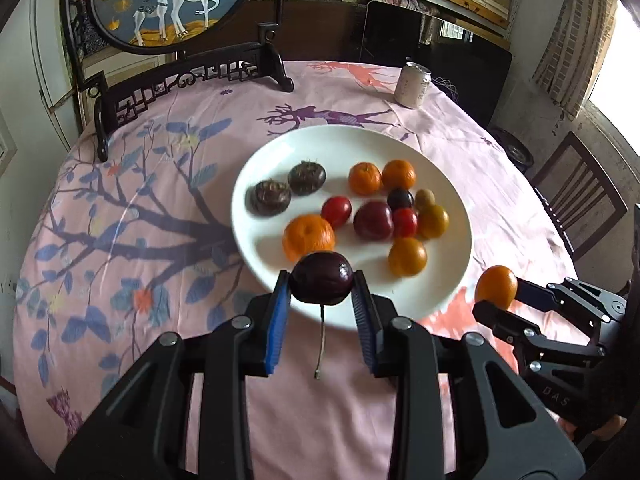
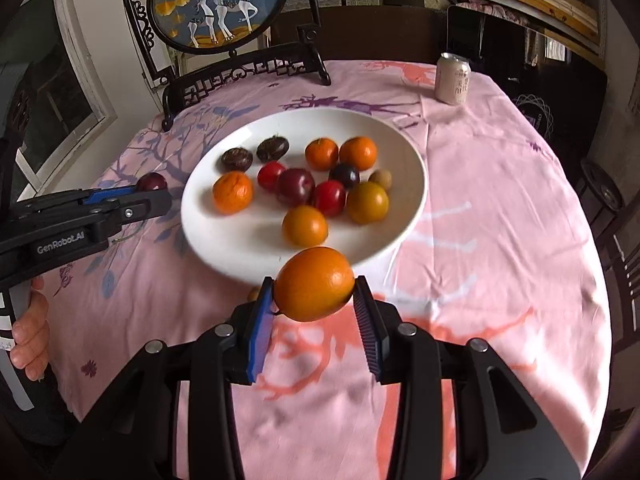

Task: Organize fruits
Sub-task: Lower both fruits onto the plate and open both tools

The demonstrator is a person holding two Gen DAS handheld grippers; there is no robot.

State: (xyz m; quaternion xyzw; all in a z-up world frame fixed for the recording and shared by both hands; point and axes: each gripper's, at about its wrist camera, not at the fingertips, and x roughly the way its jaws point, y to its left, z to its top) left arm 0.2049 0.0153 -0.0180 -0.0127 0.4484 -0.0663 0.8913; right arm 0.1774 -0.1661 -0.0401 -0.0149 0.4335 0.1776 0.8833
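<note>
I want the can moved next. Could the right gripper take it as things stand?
Probably not yet: the right gripper is shut on an orange, and the plate of fruit lies between it and the can.

Drink can (image 1: pixel 413 85), deer screen (image 1: pixel 172 0), floral tablecloth (image 1: pixel 120 220)

The side of the left gripper (image 2: pixel 154 196), seen from the right wrist view, carries the brand "GenRobot.AI" in pale letters on its black body. In the left wrist view, the black housing of the right gripper (image 1: pixel 490 300) bears the faint raised letters "DAS", set sideways near the lower right edge. The pale drink can (image 2: pixel 452 79) at the far side of the table has dark print running down its side, but the characters are too small and blurred to read in either view.
</note>
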